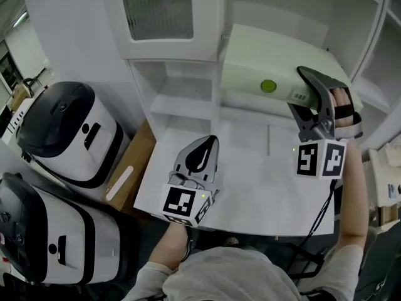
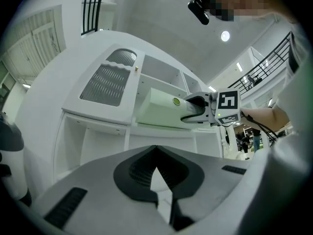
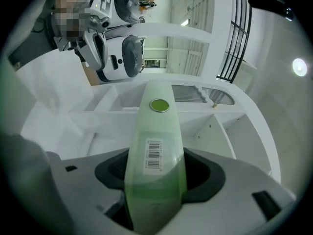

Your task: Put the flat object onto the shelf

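Head view, looking steeply down at a white shelf (image 1: 188, 108) with a bare white counter (image 1: 250, 193) before it. Held up in front of the shelf's right-hand bays, clear of the counter: a flat pale green case (image 1: 266, 58), pinched by its near end between the jaws of the right gripper (image 3: 155, 175), one jaw on each broad face. Wide open room around the case on the counter side. Tighter toward the shelf, with an upright divider (image 1: 220, 74) just at the case's left edge and slanted white boards close on its right. Lower down in front of the shelf, over the counter and well apart from the case, the left gripper (image 2: 156, 148), jaws pressed together at the tips on nothing. Left of the shelf, two white-and-black machines (image 1: 66, 130), with a brown board (image 1: 135, 168) between them and the counter edge. At the shelf's top left, a door with a ribbed pane (image 1: 156, 8).

Hard to tell whether the case's far end rests on a shelf board or hangs free: hidden behind the case itself in the head view, and bent by the lens in the right gripper view. Lower jaw of the right gripper covered by the case in the head view.

On the case's narrow side facing the right gripper, a round green button (image 3: 159, 105) and a white barcode sticker (image 3: 153, 155), digits too small to read. Black-and-white square markers on the right gripper's cube (image 1: 319, 158).
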A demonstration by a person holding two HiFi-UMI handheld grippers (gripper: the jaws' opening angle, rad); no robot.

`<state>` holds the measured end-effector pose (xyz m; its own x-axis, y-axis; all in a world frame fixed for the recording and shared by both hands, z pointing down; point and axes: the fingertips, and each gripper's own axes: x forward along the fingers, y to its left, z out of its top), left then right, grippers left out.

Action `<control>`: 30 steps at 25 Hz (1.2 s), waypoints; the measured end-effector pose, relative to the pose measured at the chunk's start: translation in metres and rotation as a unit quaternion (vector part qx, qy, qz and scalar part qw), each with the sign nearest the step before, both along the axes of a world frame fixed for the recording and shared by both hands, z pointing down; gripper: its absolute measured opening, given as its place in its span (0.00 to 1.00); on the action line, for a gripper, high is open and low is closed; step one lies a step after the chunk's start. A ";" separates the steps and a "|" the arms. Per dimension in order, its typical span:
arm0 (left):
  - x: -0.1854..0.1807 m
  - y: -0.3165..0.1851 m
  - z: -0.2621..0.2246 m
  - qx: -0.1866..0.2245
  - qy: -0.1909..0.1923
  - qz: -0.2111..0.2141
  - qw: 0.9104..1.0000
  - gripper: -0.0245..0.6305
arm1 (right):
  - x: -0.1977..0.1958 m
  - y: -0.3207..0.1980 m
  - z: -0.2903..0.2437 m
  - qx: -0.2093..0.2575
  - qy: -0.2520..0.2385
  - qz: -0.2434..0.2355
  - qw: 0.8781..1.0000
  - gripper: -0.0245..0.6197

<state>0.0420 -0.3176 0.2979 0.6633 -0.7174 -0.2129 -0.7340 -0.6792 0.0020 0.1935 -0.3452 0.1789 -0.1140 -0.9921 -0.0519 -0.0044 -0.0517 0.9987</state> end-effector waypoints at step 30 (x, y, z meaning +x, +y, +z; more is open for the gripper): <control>0.004 -0.023 0.004 -0.008 -0.002 -0.066 0.998 0.06 | 0.027 -0.072 0.004 -0.003 0.003 0.007 1.000 0.53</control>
